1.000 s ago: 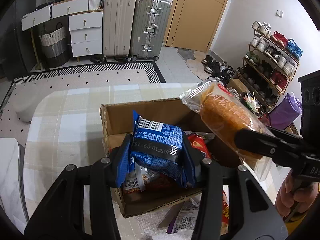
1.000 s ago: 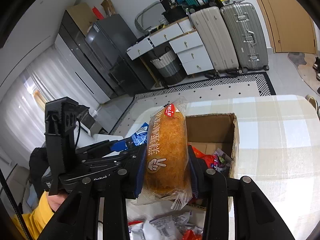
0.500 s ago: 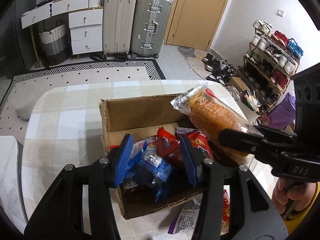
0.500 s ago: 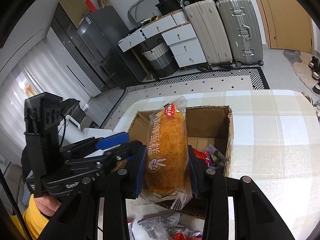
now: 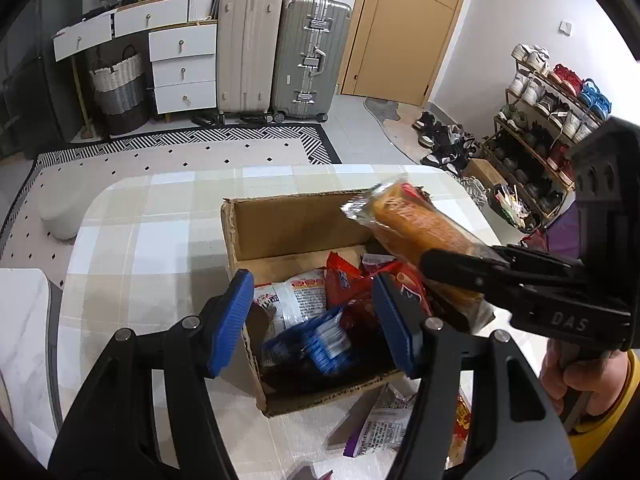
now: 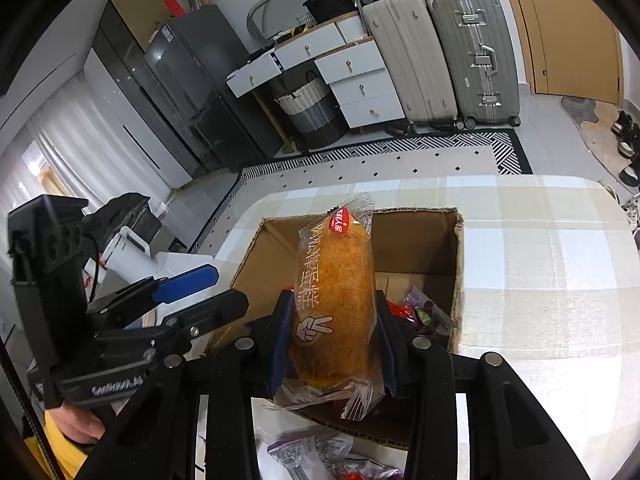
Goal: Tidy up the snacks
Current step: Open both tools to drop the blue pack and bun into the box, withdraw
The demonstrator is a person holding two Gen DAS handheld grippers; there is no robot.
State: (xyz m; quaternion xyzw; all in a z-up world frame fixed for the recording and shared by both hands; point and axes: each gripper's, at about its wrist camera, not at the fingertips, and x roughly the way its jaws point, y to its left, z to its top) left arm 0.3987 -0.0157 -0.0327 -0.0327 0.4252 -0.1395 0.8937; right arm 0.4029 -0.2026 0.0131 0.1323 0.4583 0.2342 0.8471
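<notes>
Inspector: State your left gripper [image 5: 314,316].

Operator: Its jaws are opening, blue pads apart, nothing pressed between them. It hangs above the near end of the cardboard box [image 5: 280,216]. Under it, inside the box, lies the blue packet [image 5: 316,346], free of both pads.

Inspector: Other contents of the box?

Operator: A white packet [image 5: 296,300] just behind the blue one, red packets [image 5: 344,280] beside that toward the box's right. Print is too blurred for me to read.

Inspector: Your right gripper [image 6: 332,340]?

Operator: Clenched on the orange floss cake [image 6: 334,292] in its clear wrapper. Both pads press its lower half. The cake stands nearly upright, its top end over the open box, clear of the contents.

Inspector: Where does the box sit?

Operator: On the checked worktop [image 5: 160,240], flaps open. Outside the box, against its near wall, lies a loose purple-and-white packet [image 5: 380,428]. More wrappers lie by it, too cut off to identify.
</notes>
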